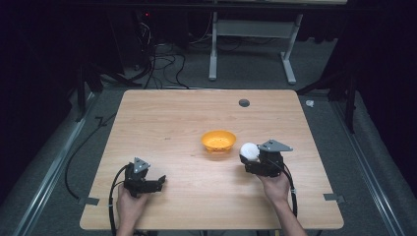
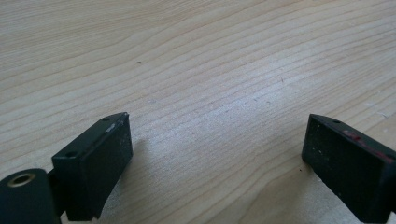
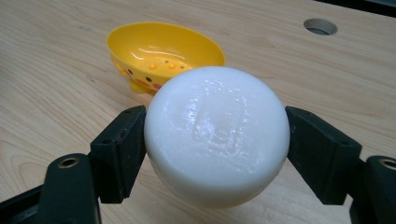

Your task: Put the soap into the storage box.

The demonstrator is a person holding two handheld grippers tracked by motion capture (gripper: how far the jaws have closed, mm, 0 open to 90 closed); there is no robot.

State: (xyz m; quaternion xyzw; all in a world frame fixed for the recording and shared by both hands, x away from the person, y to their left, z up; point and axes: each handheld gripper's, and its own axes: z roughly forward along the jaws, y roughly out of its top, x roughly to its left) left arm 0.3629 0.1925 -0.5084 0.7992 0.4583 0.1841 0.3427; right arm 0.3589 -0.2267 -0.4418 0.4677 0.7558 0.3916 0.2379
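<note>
Resting low on the desk (image 1: 162,113), my left gripper (image 1: 156,183) sits at the near left with its jaws wide apart and nothing between them; bare wood grain lies ahead of it in the left gripper view. Keep this hand parked where it is so it stays out of the transfer path.

At mid-desk stands the yellow bowl (image 1: 218,140), upright, open side up, with small raised dots on its inner floor visible in the right gripper view.

Just right of the bowl, my right gripper (image 3: 215,140) is clamped on the white ball (image 3: 215,135), one pad pressing each flank near its widest part. The ball is held clear of the wood, near the bowl's rim but not yet over it.

To do the step well, as I judge it:
1. Hold the clamp pressure constant; the ball looks smooth and could slip.
2. Carry the ball across above rim height, so the light bowl is not tipped.
3. Centre it over the opening, lower it, then part the jaws.
</note>
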